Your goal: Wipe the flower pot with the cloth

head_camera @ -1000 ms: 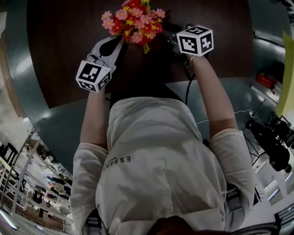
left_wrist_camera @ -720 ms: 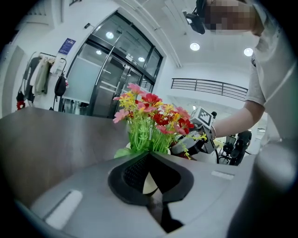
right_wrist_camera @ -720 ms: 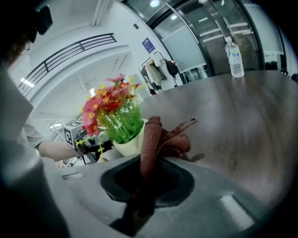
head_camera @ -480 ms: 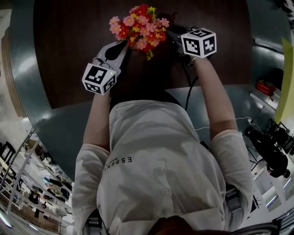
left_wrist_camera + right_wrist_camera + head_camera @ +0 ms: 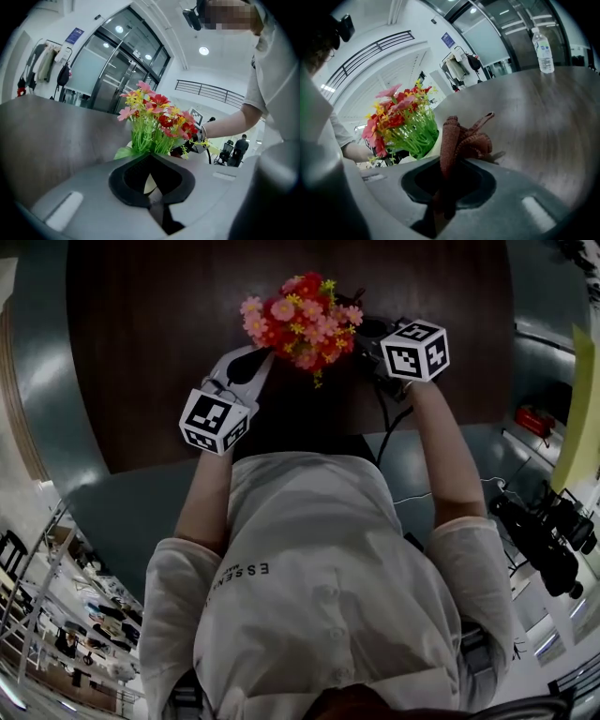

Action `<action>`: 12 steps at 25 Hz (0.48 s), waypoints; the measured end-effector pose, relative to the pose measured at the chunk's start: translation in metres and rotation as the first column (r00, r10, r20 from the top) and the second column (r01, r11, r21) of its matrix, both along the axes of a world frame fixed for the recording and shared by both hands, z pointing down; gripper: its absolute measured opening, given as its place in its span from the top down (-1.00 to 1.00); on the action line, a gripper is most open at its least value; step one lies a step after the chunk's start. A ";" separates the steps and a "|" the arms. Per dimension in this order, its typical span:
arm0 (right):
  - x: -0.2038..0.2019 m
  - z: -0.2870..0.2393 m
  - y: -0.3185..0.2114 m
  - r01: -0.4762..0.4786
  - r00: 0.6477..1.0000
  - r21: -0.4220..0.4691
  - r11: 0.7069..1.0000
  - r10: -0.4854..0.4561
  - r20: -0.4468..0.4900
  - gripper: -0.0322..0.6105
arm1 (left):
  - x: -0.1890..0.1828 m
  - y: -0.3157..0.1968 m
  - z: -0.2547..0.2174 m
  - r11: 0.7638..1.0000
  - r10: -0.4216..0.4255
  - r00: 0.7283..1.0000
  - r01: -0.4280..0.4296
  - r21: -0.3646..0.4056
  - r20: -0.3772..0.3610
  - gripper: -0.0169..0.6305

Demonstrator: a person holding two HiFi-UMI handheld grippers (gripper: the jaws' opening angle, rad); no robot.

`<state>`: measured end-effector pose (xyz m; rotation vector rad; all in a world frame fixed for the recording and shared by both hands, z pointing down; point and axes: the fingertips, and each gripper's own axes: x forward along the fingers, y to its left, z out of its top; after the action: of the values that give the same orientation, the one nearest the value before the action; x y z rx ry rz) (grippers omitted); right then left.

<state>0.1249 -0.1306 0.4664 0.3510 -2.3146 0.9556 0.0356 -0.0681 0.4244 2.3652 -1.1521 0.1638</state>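
Observation:
A cream flower pot [image 5: 149,181] [image 5: 432,144] holding red, pink and yellow artificial flowers [image 5: 302,320] [image 5: 157,119] [image 5: 401,122] stands on the dark brown table [image 5: 150,352]. My left gripper [image 5: 258,360] [image 5: 150,155] reaches in from the left. Its jaws are pinched together at the pot's rim, just under the green stems. My right gripper [image 5: 367,330] [image 5: 449,161] comes from the right, shut on a bunched reddish-brown cloth [image 5: 461,138]. The cloth sticks out past the jaws, beside the pot. In the head view the flowers hide the pot.
A clear water bottle [image 5: 543,49] stands at the table's far side. The table's near edge [image 5: 309,442] runs right in front of the person's body, and a black cable [image 5: 384,423] hangs down from the right gripper. Glass doors and people show in the background.
The head view has shifted, so flowers and both grippers sit further right and lower in the picture. Their places relative to one another look the same. Both grips are unchanged.

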 end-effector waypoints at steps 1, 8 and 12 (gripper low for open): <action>0.003 0.000 0.005 0.025 1.000 -0.010 1.000 -0.025 -0.009 0.74 | 0.002 0.001 0.000 1.000 0.011 1.000 -0.011 -0.009 0.019 0.90; 0.037 -0.016 -0.048 0.114 0.993 0.046 0.992 -0.113 -0.013 0.74 | 0.013 -0.002 -0.001 0.993 -0.053 0.997 0.047 -0.108 -0.054 0.90; 0.013 -0.014 -0.081 0.369 0.929 0.086 0.926 -0.371 0.009 0.74 | 0.019 -0.007 0.005 0.989 -0.088 0.995 0.081 -0.123 -0.054 0.90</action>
<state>0.1383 -0.2117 0.4526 -0.0690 -2.3339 0.6804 0.0550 -0.0756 0.4294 2.1971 -1.1778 0.1296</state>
